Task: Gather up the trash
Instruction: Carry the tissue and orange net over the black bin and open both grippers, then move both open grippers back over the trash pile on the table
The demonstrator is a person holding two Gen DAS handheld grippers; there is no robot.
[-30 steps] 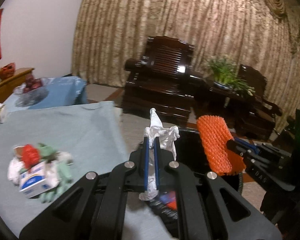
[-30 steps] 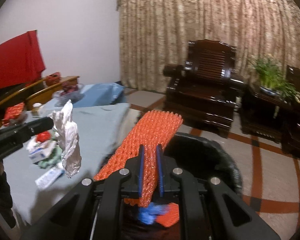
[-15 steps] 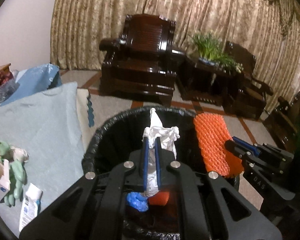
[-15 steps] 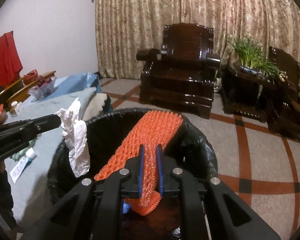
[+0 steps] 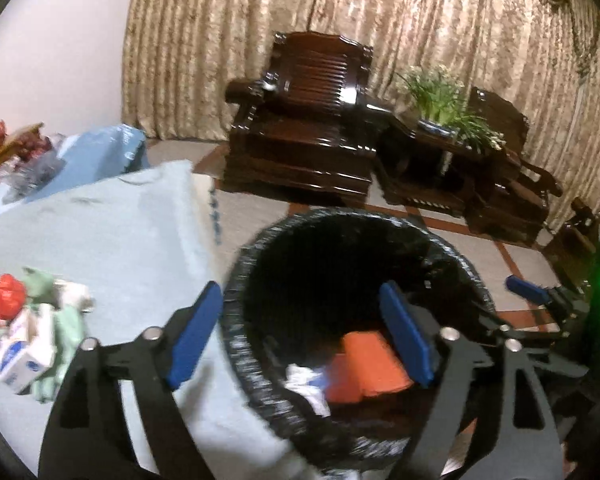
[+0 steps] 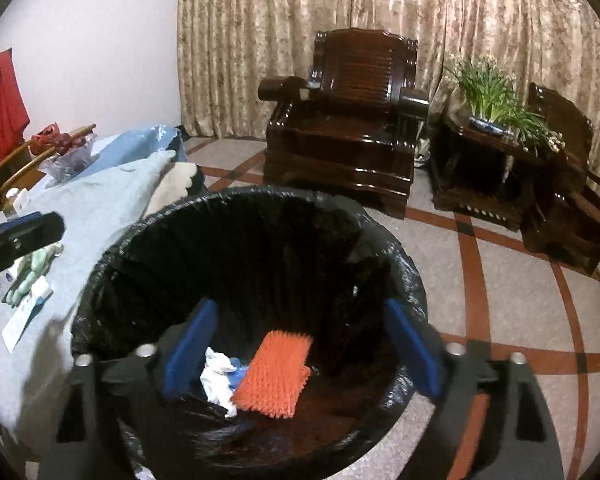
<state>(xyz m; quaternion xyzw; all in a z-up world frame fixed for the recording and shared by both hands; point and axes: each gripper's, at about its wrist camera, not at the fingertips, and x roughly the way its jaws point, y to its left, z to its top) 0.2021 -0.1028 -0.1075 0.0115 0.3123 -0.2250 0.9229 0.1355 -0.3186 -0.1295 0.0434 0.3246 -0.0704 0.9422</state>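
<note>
Both claws hang spread wide and empty over the black-lined trash bin. The left claw straddles its rim at nine o'clock; the right claw frames the orange foam net and crumpled white wrapper lying inside. More litter sits on the tabletop at nine o'clock.

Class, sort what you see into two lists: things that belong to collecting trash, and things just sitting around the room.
Belongs to the job:
black-lined trash bin
orange foam netting
white crumpled paper
litter pile on table

Just there:
wooden armchair
potted plant
curtain
</note>
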